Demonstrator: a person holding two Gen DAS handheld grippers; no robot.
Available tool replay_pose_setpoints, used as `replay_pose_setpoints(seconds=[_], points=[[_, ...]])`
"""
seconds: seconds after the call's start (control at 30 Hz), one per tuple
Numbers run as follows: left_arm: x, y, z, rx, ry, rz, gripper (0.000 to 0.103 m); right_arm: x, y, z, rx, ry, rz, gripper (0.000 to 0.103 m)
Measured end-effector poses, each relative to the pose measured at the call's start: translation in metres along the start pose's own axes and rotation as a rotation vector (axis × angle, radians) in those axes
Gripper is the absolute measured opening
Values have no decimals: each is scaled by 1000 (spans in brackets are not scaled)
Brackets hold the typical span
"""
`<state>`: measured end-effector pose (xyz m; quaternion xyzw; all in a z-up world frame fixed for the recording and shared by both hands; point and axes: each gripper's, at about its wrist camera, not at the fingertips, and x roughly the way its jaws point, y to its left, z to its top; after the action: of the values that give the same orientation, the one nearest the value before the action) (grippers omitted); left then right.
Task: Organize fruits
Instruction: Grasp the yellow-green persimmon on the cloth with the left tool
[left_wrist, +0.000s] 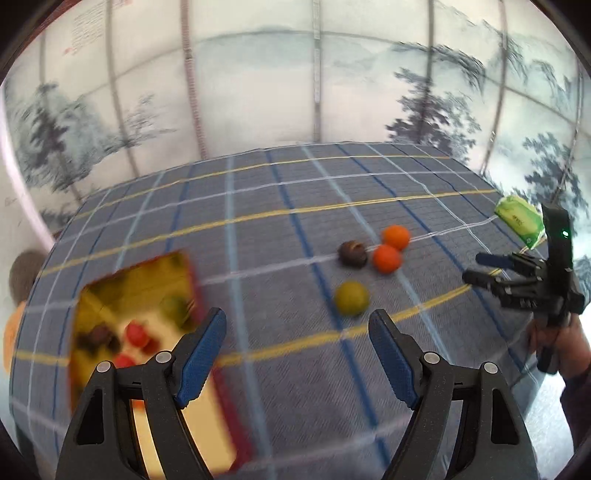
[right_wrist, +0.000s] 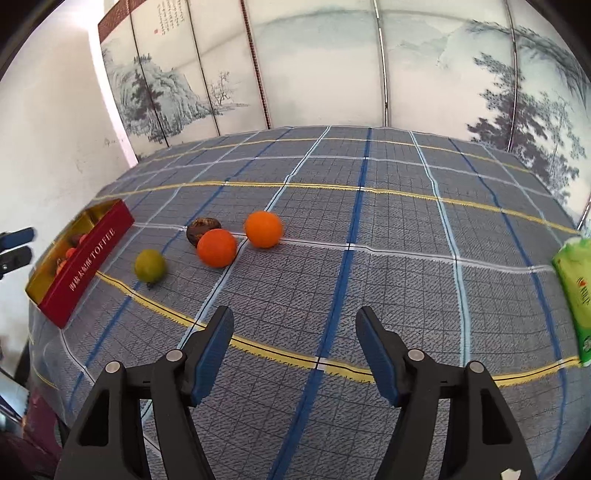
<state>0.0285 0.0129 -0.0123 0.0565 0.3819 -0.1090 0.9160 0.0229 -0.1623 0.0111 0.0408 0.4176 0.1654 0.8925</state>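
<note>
toffee box (right_wrist: 83, 258): long axis runs away, seemingly | left gripper (left_wrist: 297, 345), right gripper (right_wrist: 293, 345): jaws apart, empty

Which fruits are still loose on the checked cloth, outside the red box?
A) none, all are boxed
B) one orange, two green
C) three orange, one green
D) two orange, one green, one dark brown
D: the right wrist view shows two orange fruits, one green fruit and one dark brown fruit lying on the cloth beside the red box, with neither tongs holding anything.
</note>
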Motion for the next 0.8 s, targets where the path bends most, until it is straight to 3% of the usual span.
replay_pose_setpoints(seconds=[0.17,0.4,0.5,0.53,0.57,0.67,0.8], points=[[55,-19,19,37,70,-38,78,4,-6,-4,27,-9,47,70],[102,-32,10,7,142,-70,76,-2,-12,-3,55,-43,106,76],[120,-33,5,-13,173,-78,52,-1,-10,-2,43,-43,116,76],[124,-31,2,-31,184,-108,39,0,-10,-2,39,-44,118,76],[122,-32,-1,-41,149,-108,36,0,-9,-2,34,-46,119,76],[119,-40,-4,-16,133,-72,36,1,-9,-2,26,-49,115,79],[102,-40,-4,-61,110,-63,36,8,-7,0,13,-29,86,83]])
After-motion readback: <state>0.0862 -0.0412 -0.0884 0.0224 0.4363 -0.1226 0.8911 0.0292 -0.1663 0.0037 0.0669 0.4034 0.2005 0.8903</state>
